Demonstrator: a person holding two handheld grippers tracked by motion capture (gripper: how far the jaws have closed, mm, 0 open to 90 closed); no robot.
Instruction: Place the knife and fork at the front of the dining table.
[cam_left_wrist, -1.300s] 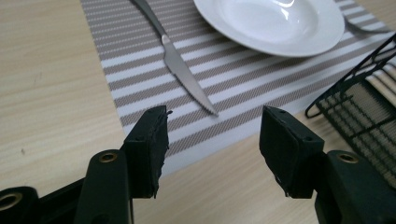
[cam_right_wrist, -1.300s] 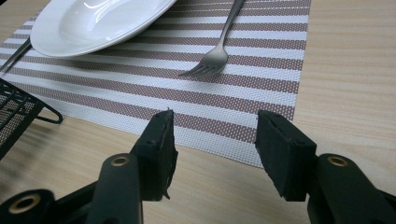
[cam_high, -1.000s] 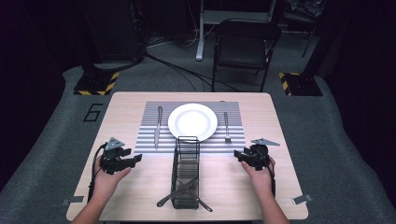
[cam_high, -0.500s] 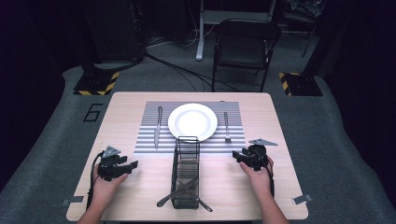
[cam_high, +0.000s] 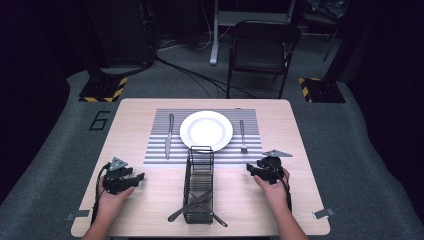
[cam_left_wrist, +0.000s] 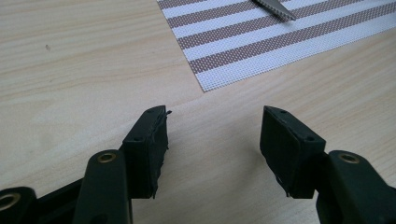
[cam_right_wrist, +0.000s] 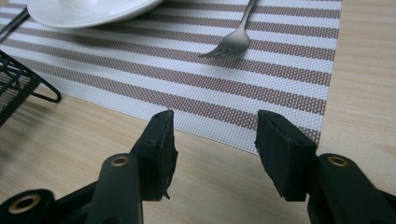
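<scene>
From above, a white plate (cam_high: 206, 130) sits mid-placemat (cam_high: 155, 150) on the bench (cam_high: 140, 200), knife (cam_high: 169, 135) left, fork (cam_high: 242, 136) right. The left hand-held gripper (cam_left_wrist: 212, 140) is spread and empty above bare wood. The right hand-held gripper (cam_right_wrist: 212, 140), likewise spread, faces the fork (cam_right_wrist: 233, 39): probably stiff, light, slippery, best pinched mid-handle.

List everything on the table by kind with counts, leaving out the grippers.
Plate: 1
Knife: 1
Fork: 1
Striped placemat: 1
Wire caddy: 1
Total: 5, not counting the loose cutlery lying in the caddy, which overlaps too much to count.
</scene>
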